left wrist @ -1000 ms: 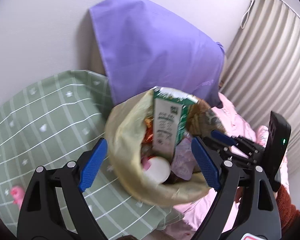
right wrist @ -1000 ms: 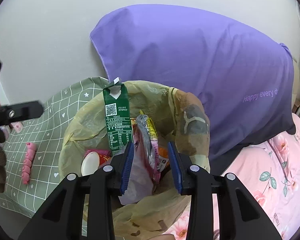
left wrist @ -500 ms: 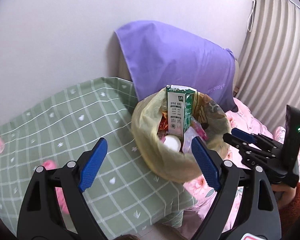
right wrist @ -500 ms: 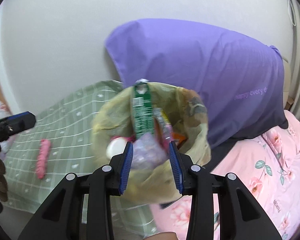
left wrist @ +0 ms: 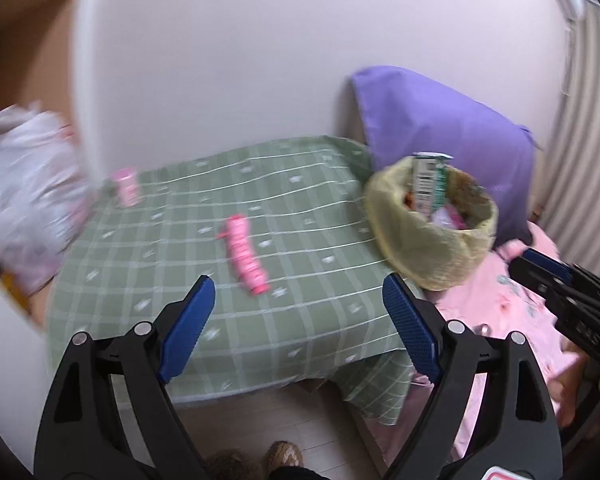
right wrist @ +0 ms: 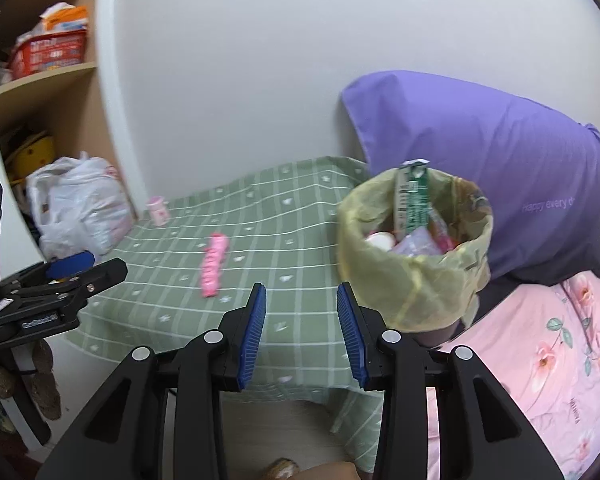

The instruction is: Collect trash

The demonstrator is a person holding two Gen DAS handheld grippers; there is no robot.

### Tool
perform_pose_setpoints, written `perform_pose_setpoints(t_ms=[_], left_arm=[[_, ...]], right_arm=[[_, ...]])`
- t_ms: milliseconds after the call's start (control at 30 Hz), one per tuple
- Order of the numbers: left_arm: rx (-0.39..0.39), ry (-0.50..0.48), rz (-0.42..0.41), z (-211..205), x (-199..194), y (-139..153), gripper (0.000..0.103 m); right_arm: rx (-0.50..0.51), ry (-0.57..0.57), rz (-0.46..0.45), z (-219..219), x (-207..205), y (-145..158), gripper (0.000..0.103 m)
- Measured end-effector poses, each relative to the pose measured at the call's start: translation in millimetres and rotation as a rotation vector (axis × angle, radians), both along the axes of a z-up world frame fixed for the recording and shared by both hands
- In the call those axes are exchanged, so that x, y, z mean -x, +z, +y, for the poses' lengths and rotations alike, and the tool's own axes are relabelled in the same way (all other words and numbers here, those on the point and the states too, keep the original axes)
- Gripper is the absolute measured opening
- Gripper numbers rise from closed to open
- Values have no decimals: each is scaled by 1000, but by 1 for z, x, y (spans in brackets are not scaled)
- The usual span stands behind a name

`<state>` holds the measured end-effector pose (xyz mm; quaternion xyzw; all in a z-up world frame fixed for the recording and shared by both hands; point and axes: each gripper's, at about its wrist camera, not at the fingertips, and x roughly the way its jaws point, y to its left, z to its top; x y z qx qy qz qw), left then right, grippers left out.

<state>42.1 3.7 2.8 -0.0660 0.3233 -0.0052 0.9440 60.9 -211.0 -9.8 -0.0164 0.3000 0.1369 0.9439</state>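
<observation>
Across the frame's middle spreads the green checked tablecloth [right wrist: 284, 240]; at right centre the lined bin [right wrist: 416, 280] holds a carton. Left of centre lies the pink wrapper [right wrist: 214, 266], probably light and crinkly, best pinched across its middle. Both the left gripper [left wrist: 296, 320] and the right gripper [right wrist: 302, 336] stand apart and empty.

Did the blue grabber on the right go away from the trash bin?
Yes. The right gripper has pulled back from the trash bin. A second ago its tips were at the bin's rim; now the bin sits farther off, up and right, with green tablecloth ahead.
</observation>
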Motion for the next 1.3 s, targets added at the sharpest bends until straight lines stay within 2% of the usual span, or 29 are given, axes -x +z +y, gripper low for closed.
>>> perform_pose_setpoints(t_ms=[133, 400, 733, 1300], left_arm=[[-74, 68, -17, 6, 34, 8, 82], [-89, 79, -18, 15, 63, 15, 80], [-83, 69, -35, 22, 76, 22, 80], [-75, 61, -32, 20, 77, 24, 80]], right_arm=[[-10, 27, -11, 19, 27, 1, 36], [-30, 60, -20, 40, 55, 1, 36], [-27, 62, -39, 47, 70, 8, 36], [-37, 56, -42, 44, 72, 9, 36]])
